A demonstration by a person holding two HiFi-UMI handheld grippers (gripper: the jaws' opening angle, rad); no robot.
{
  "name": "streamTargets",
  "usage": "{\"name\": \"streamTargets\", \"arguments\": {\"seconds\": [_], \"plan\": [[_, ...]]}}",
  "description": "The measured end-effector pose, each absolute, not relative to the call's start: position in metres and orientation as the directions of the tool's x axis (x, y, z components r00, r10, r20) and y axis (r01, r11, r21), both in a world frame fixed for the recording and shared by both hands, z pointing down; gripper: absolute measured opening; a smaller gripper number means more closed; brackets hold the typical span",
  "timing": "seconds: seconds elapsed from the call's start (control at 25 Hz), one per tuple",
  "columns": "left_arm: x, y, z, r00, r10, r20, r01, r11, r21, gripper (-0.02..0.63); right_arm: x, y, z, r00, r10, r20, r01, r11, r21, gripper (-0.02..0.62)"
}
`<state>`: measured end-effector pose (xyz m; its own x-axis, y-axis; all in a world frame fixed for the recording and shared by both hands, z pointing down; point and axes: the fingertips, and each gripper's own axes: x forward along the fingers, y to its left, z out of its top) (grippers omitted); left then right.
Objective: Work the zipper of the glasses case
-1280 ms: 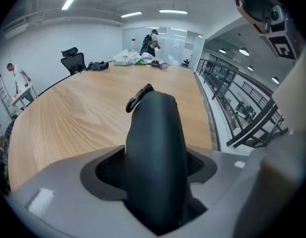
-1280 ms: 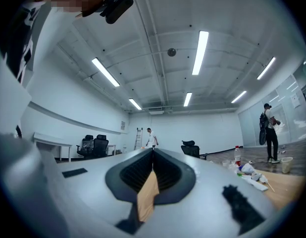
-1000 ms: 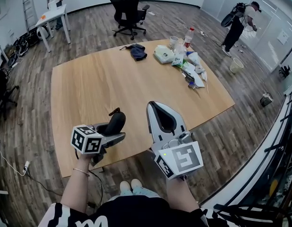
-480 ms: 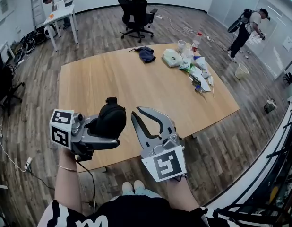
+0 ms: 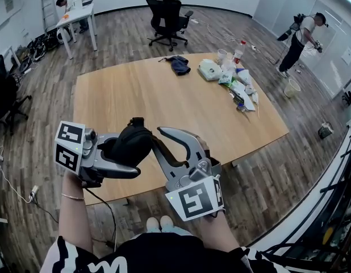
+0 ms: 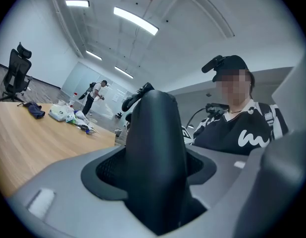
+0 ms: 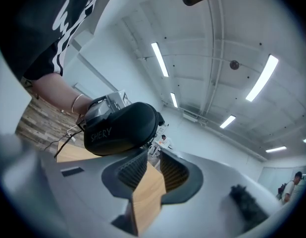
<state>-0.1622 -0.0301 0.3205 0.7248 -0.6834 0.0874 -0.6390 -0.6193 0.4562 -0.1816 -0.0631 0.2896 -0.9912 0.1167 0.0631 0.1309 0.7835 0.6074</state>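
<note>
A black zip-up glasses case is held in the air over the table's near edge, with my left gripper shut on it. In the left gripper view the case stands upright between the jaws and fills the middle. My right gripper points left, its tips right beside the case. In the right gripper view the case hangs just past the tips, and a narrow gap with nothing in it shows between the ribbed pads. I cannot make out the zipper pull.
The wooden table carries a dark cloth and a heap of bags, cups and a bottle at its far right. An office chair stands behind it. People stand at the far left and far right of the room.
Both grippers rose and came together. The left one swung the case up and to the right; the right one turned left until its tips reached the case.
</note>
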Motion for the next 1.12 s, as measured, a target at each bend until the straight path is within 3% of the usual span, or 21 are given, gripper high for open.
{"name": "streamTargets", "arguments": {"seconds": [0.4, 0.56, 0.64, 1.12], "plan": [[-0.158, -0.022, 0.317, 0.719, -0.680, 0.142, -0.663, -0.612, 0.431, 0.319, -0.175, -0.061, 0.286, -0.993, 0.113, 0.029, 0.108, 0.795, 0.597, 0.071], [-0.153, -0.014, 0.318, 0.720, -0.677, 0.153, -0.668, -0.616, 0.417, 0.321, -0.166, -0.040, 0.292, -0.977, 0.206, 0.059, 0.198, 0.759, 0.620, 0.067], [-0.152, -0.012, 0.315, 0.726, -0.672, 0.142, -0.659, -0.624, 0.420, 0.321, -0.166, -0.040, 0.293, -0.979, 0.193, 0.073, 0.192, 0.722, 0.665, 0.067], [-0.144, -0.008, 0.310, 0.750, -0.649, 0.129, -0.636, -0.652, 0.413, 0.321, -0.156, -0.044, 0.263, -0.977, 0.205, -0.057, 0.125, 0.770, 0.625, 0.067]]}}
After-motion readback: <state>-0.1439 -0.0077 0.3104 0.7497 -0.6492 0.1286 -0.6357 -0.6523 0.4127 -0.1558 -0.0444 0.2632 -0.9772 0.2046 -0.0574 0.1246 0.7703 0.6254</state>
